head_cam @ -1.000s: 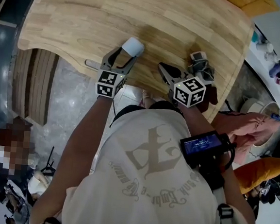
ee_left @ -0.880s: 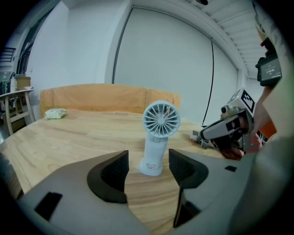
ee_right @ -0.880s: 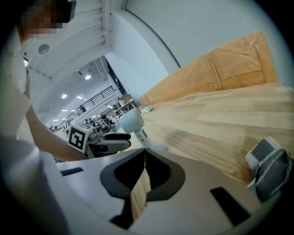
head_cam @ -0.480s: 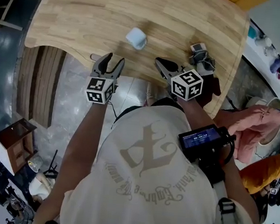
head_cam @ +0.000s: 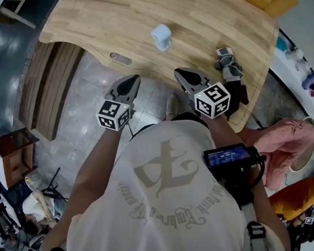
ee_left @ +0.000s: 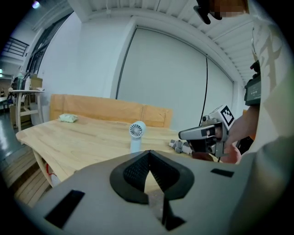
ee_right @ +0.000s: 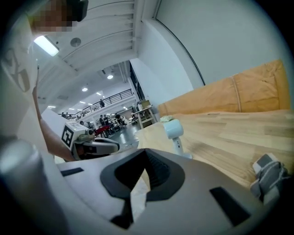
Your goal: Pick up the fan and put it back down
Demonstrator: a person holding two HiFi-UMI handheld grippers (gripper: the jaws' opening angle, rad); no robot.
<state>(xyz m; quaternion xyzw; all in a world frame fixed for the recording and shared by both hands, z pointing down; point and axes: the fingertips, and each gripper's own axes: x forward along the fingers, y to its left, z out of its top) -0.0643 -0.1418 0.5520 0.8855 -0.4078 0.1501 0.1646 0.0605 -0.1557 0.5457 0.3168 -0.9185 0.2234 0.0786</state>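
Note:
The small white-blue fan stands upright on the wooden table, free of both grippers. It also shows in the left gripper view and the right gripper view. My left gripper hangs off the table's near edge, over the floor, well short of the fan. Its jaws have just been closing with nothing between them, and they are now shut and empty. My right gripper is over the table's near edge, right of the fan, with its tips together and empty.
A grey bundled object lies on the table to the right of the fan, with a dark item beside it. A green item sits at the far corner. Pink cloth lies off the table's right side.
The left gripper, open around the fan a second ago, drew back towards the person off the table edge and shut. The fan stays standing on the table. The right gripper shifted slightly.

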